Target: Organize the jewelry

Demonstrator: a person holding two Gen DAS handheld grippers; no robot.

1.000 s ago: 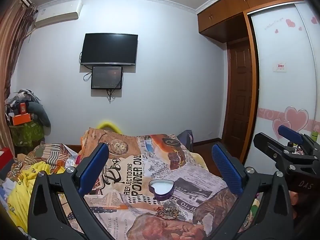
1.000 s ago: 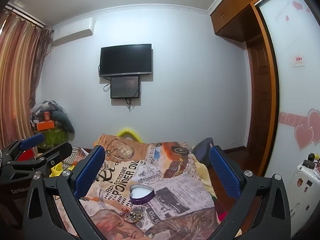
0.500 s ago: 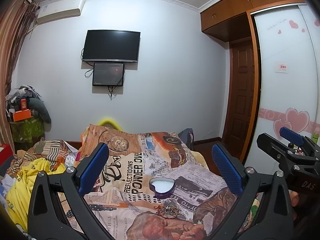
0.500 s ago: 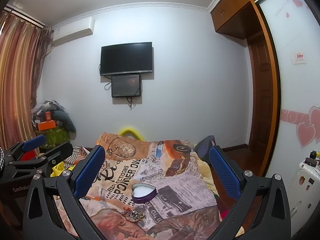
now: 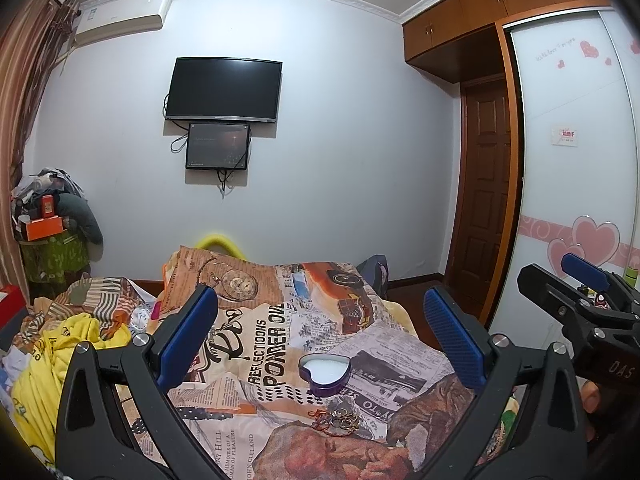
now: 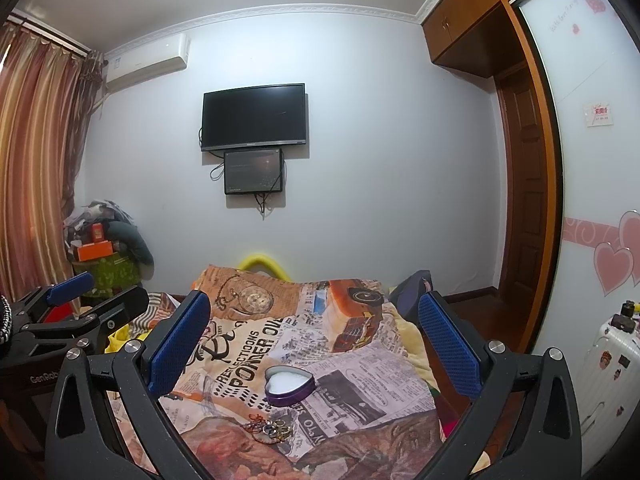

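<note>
A purple heart-shaped tin [image 5: 325, 373] with a white inside stands open on the printed bedspread [image 5: 256, 340]; it also shows in the right wrist view [image 6: 290, 385]. A small heap of rings and a red cord bracelet [image 5: 338, 420] lies just in front of it, also in the right wrist view [image 6: 272, 429]. My left gripper [image 5: 320, 340] is open and empty, held above and short of the tin. My right gripper [image 6: 314, 340] is open and empty, at much the same distance. Each gripper shows at the edge of the other's view.
A yellow garment [image 5: 52, 364] and striped bedding lie crumpled at the bed's left. A pile of boxes and clothes [image 6: 104, 248] stands by the curtain. A wardrobe with heart stickers [image 5: 580, 200] and a white suitcase [image 6: 612, 360] are on the right.
Both views have tilted slightly; the tin and jewelry sit a little higher in the frames. Both grippers stay open and empty.
</note>
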